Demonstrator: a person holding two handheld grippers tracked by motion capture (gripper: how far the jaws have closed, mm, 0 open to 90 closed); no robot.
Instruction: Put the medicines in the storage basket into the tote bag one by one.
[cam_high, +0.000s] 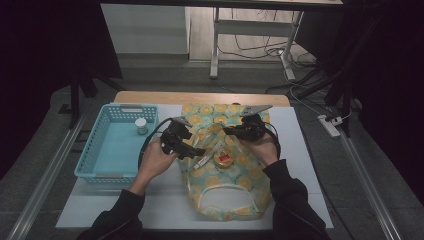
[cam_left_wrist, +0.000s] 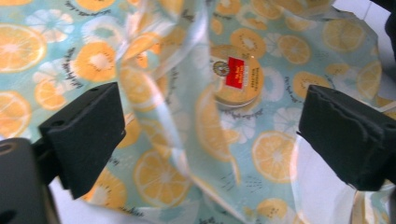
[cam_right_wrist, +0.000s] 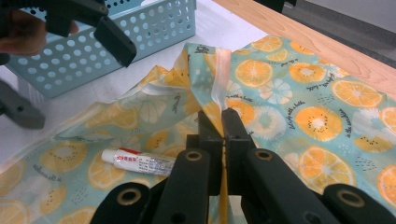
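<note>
My right gripper (cam_right_wrist: 223, 122) is clamped on the raised edge of the orange-print bag (cam_high: 226, 192), while my left gripper (cam_left_wrist: 210, 128) hangs released above the round tin (cam_left_wrist: 236, 80) inside it. Left of both, a blue basket (cam_high: 95, 150) sits on the white table (cam_high: 165, 200), with grey floor beyond.

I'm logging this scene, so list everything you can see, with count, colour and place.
Fruit-print bag: one, teal with orange slices, mid-table.
Round tin: one, amber with red label, inside the bag.
Tube: one, white with red print, inside the bag.
Basket: one, light blue, left of the bag.
Small jar: one, white-capped, in the basket.
Table: one, white mat over wood.
Left gripper: black, open above the bag.
Right gripper: black, shut on the bag's edge.
</note>
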